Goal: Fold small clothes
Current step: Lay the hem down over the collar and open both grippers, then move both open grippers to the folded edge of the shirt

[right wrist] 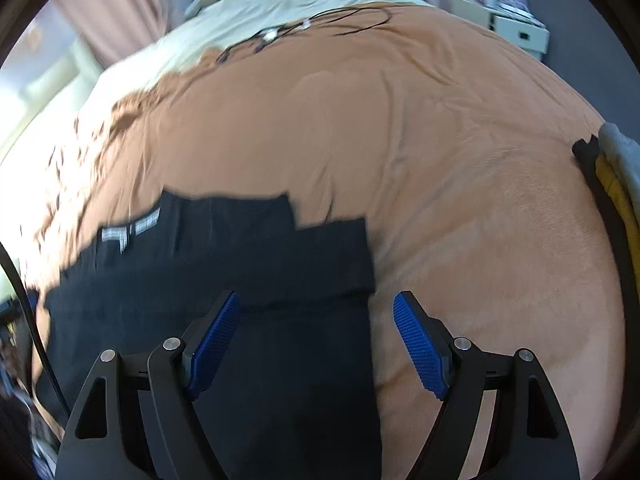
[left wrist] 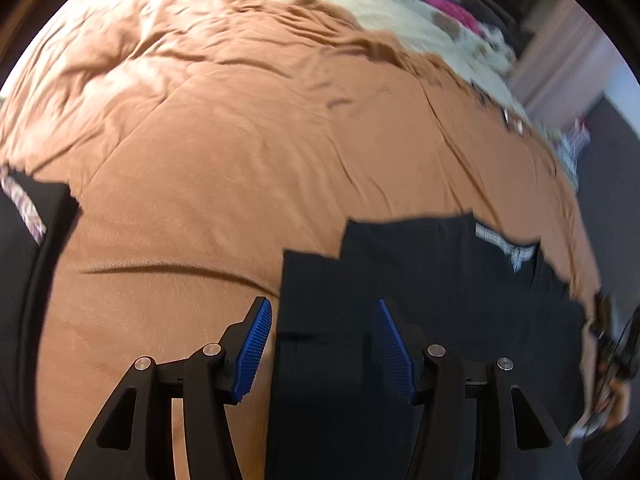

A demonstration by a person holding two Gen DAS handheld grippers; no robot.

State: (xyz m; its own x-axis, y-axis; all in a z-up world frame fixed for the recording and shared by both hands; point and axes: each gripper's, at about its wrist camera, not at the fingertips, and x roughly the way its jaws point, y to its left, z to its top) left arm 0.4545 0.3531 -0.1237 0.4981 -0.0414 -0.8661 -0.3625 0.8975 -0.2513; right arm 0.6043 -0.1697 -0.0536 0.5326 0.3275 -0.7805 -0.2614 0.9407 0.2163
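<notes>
A black garment [left wrist: 420, 292] lies flat on the orange-brown bedspread [left wrist: 240, 140], with a checked white label [left wrist: 504, 246] near its far edge. My left gripper [left wrist: 324, 312] hovers open over the garment's left edge, one blue pad over the bedspread and the other over the cloth. In the right wrist view the same black garment [right wrist: 248, 264] shows its label [right wrist: 128, 232] at the far left. My right gripper [right wrist: 318, 308] is open above the garment's right edge, holding nothing.
A stack of folded clothes [right wrist: 616, 184], black, yellow and grey, sits at the bedspread's right edge. Another dark patterned piece [left wrist: 28, 208] lies at the left. Cables [right wrist: 304, 28] cross the far bed beside a cream blanket [right wrist: 248, 12]. A white drawer unit [right wrist: 516, 28] stands beyond.
</notes>
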